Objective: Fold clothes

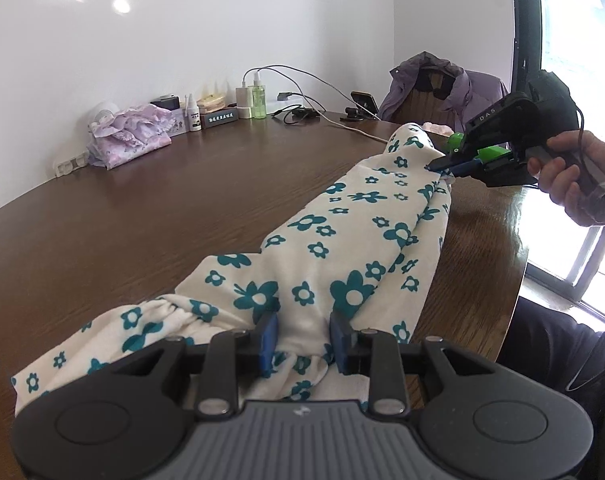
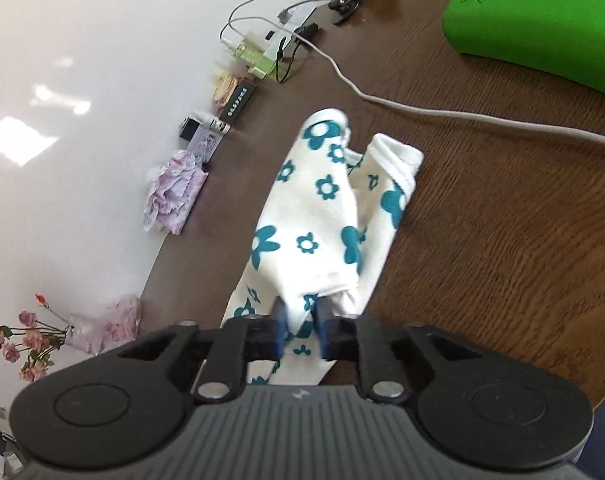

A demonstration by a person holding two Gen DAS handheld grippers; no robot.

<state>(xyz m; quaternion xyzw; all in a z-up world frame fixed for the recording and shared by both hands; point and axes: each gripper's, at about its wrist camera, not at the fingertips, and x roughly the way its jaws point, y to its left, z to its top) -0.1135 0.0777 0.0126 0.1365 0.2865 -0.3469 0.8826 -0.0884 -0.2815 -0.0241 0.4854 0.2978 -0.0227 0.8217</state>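
White pants with teal flowers (image 1: 342, 248) stretch across the brown table (image 1: 150, 200) between my two grippers. My left gripper (image 1: 303, 340) is shut on the gathered waistband end, cloth bunched between its blue pads. My right gripper (image 1: 436, 166) shows in the left wrist view at the far right, shut on the leg end and lifting it. In the right wrist view my right gripper (image 2: 300, 330) pinches the pants (image 2: 322, 208), and the two cuffs hang beyond it above the table (image 2: 502, 240).
A folded lilac garment (image 1: 128, 136), bottles (image 1: 257, 98), chargers and a white cable (image 2: 462, 116) lie along the wall side. A chair with a purple jacket (image 1: 442, 84) stands at the far end. A green curved pad (image 2: 542, 20) lies on the table.
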